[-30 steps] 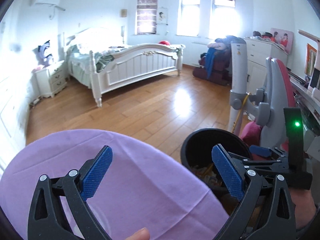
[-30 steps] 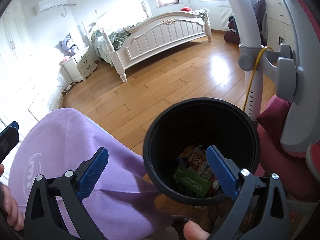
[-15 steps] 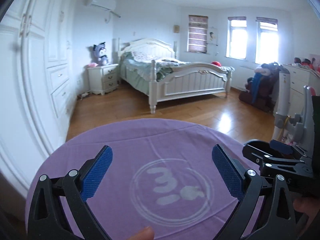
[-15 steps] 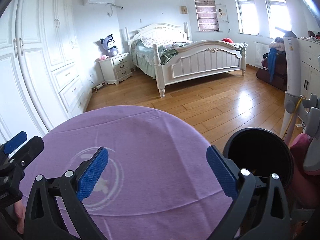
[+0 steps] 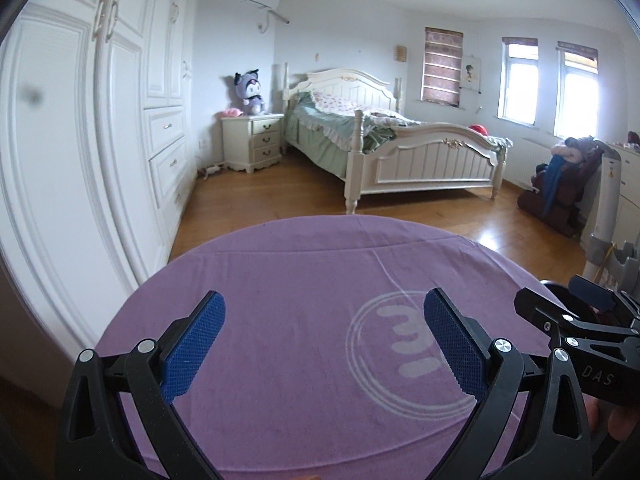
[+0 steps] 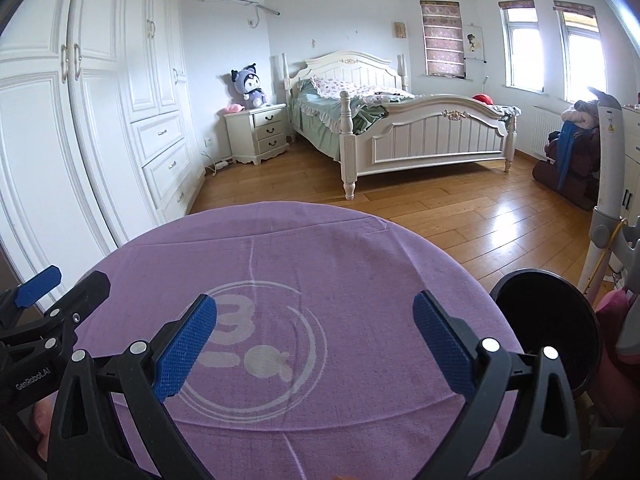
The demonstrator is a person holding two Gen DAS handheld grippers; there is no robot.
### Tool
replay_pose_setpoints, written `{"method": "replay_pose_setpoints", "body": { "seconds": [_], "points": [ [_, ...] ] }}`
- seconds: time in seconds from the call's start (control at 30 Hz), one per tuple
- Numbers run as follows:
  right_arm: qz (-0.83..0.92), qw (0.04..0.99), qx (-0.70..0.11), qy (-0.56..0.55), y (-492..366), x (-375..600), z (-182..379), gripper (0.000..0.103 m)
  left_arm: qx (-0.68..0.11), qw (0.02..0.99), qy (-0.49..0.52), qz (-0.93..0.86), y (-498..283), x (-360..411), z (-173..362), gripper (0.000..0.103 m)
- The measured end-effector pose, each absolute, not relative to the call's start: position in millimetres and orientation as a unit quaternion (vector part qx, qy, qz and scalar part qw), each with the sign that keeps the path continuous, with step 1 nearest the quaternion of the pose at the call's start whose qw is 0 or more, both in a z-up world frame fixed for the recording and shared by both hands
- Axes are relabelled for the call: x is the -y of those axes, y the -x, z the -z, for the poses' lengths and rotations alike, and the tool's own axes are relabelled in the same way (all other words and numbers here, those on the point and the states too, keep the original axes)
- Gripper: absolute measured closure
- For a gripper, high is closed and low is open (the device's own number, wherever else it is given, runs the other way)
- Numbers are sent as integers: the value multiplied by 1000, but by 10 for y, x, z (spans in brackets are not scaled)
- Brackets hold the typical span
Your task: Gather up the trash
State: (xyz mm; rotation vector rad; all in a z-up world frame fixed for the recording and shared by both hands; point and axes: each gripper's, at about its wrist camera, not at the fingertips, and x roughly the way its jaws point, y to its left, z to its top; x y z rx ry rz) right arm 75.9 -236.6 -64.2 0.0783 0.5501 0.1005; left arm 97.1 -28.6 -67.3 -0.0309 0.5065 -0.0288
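Both grippers hover over a round table under a purple cloth [image 5: 288,280] [image 6: 360,264] with a pale printed emblem. My left gripper [image 5: 324,340] is open, nothing between its blue pads. My right gripper [image 6: 316,340] is open too and holds nothing. Just past the table's right edge stands the black trash bin [image 6: 548,328]; its inside is dark in the right wrist view. In the left wrist view the right gripper [image 5: 576,320] shows at the right edge and hides the bin. The left gripper [image 6: 44,308] shows at the left edge of the right wrist view. No loose trash shows on the cloth.
A white bed [image 6: 420,132] stands across a wooden floor [image 6: 460,208], with a nightstand [image 6: 260,132] and plush toy beside it. White wardrobes [image 5: 100,140] line the left wall. A white and grey chair frame [image 6: 608,208] rises right of the bin, clothes piled on a seat [image 5: 564,188] behind.
Both views have swung left and lifted from the bin onto the table top. The bin, filling the right wrist view a second ago, now sits at its right edge. Both grippers stayed open.
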Motion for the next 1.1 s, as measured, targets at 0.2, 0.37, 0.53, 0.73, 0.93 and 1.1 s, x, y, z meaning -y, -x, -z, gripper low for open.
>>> {"method": "replay_pose_setpoints", "body": {
  "seconds": [0.2, 0.37, 0.53, 0.73, 0.93, 1.1],
  "points": [
    [-46, 965, -256, -15, -690, 2220, 672, 6, -266, 964, 23, 13, -994, 238, 787, 5],
    [-39, 969, -242, -5, -624, 2147, 669, 6, -271, 962, 25, 14, -1023, 217, 842, 5],
    [-30, 973, -229, -1, -566, 2143, 655, 5, -273, 961, 34, 14, -1021, 172, 867, 5],
    [-28, 976, -217, 3, -536, 2115, 632, 6, -274, 961, 34, 14, -1022, 166, 890, 5],
    [-26, 977, -214, -2, -562, 2151, 624, 6, -273, 961, 31, 16, -1037, 166, 894, 5],
    [-26, 978, -208, -3, -542, 2154, 611, 5, -274, 961, 28, 16, -1043, 169, 899, 5]
  ]
}}
